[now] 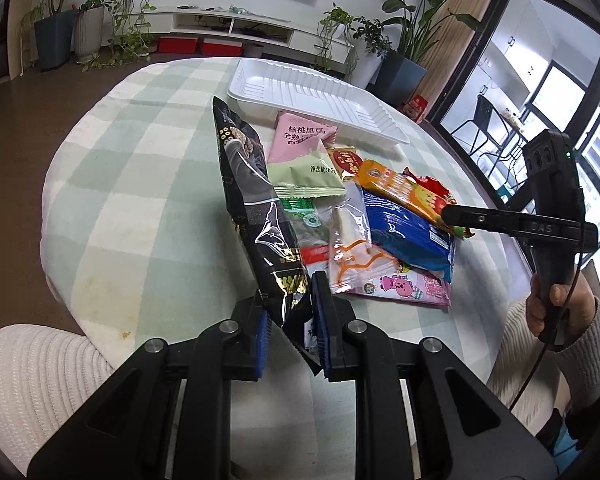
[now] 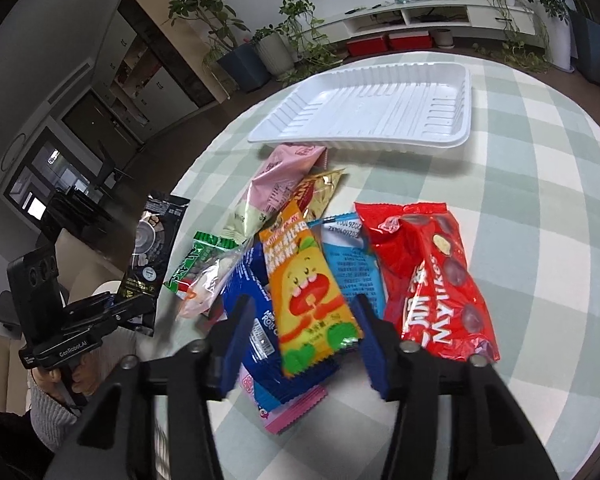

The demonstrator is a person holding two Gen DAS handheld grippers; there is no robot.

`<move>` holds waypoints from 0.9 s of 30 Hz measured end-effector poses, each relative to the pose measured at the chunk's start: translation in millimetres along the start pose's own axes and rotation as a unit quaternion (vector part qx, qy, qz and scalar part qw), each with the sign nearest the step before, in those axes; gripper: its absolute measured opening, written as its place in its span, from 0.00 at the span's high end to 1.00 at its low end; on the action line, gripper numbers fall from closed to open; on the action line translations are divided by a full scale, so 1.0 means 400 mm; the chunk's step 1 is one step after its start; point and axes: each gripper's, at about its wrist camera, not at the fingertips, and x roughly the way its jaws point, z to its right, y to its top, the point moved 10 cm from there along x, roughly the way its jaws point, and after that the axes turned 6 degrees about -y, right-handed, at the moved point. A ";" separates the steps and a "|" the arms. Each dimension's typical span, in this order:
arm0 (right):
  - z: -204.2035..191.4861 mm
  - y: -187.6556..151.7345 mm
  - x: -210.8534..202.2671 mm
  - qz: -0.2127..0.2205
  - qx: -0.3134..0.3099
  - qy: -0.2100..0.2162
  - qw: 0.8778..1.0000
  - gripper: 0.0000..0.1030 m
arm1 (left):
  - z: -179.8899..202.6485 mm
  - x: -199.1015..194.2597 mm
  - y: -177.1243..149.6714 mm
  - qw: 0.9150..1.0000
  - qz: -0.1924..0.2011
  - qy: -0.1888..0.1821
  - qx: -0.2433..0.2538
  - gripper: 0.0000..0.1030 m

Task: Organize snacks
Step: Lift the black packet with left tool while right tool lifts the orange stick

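Red bag reads "Mylikes" (other print too small).

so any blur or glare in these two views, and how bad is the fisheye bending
Left wrist view: sharp, glare on the black packet, table edge bowed. Right wrist view: right gripper fingers smeared by motion, snacks crisp, sheen on the red bag, white tray curved.

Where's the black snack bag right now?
Left tongs hold the black snack bag upright at the pile's left edge, beside the green packet; the white tray sits beyond.
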 end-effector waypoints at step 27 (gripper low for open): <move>-0.011 0.017 -0.033 0.038 0.039 0.033 0.998 0.74 | 0.017 -0.036 0.031 1.000 0.013 -0.009 0.004 0.83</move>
